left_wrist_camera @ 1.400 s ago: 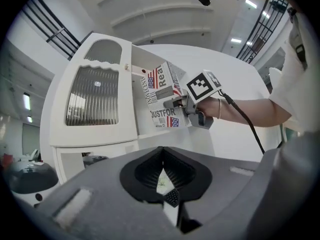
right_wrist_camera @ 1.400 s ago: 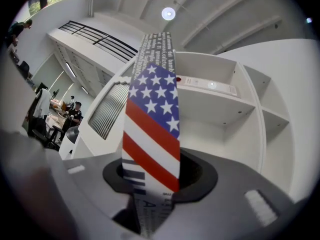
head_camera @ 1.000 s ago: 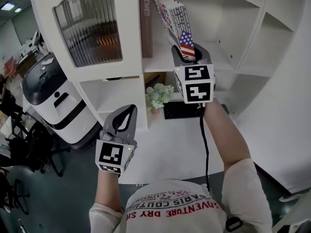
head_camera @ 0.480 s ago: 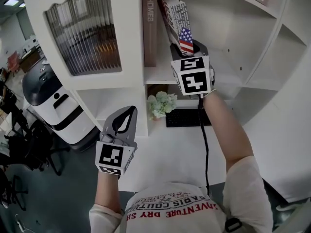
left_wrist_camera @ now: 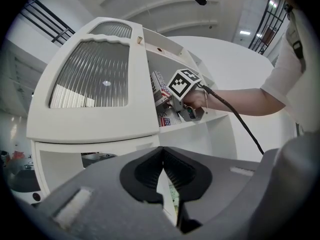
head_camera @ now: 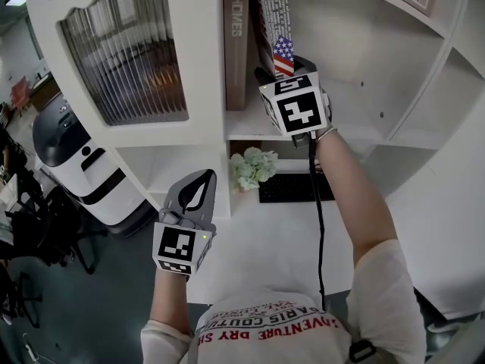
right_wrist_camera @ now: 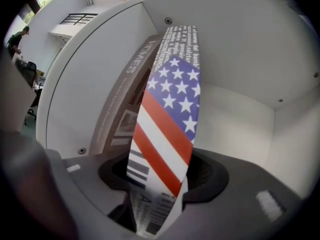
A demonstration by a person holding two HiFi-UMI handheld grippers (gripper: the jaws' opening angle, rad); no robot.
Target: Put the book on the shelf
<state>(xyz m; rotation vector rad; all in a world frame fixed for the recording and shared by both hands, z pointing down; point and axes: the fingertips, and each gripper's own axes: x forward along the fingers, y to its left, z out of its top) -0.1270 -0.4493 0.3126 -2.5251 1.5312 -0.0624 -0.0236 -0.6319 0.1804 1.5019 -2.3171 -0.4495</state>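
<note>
A book (head_camera: 274,29) with a stars-and-stripes cover stands tilted in the white shelf's (head_camera: 356,131) compartment. It leans left against a brown book marked HOMES (head_camera: 236,44). My right gripper (head_camera: 276,70) is raised to that compartment. Its jaws are opening, with the flag book's (right_wrist_camera: 167,119) lower edge still between them and a dark gap beside the right pad. The brown book (right_wrist_camera: 127,94) stands just behind it, at the left wall. My left gripper (head_camera: 203,174) hangs low at the left, shut and empty. In the left gripper view its tips (left_wrist_camera: 162,164) meet, and the right gripper (left_wrist_camera: 182,91) shows at the shelf.
A ribbed-glass cabinet door (head_camera: 125,51) fills the shelf unit's left part. Below the book compartment, a small plant (head_camera: 251,167) and a black keyboard (head_camera: 292,188) sit on a white desk (head_camera: 280,241). A white and black machine (head_camera: 76,158) stands at the left.
My right gripper has carried the flag book up and left into the compartment, until it leans on the brown book. The left gripper has stayed put.
</note>
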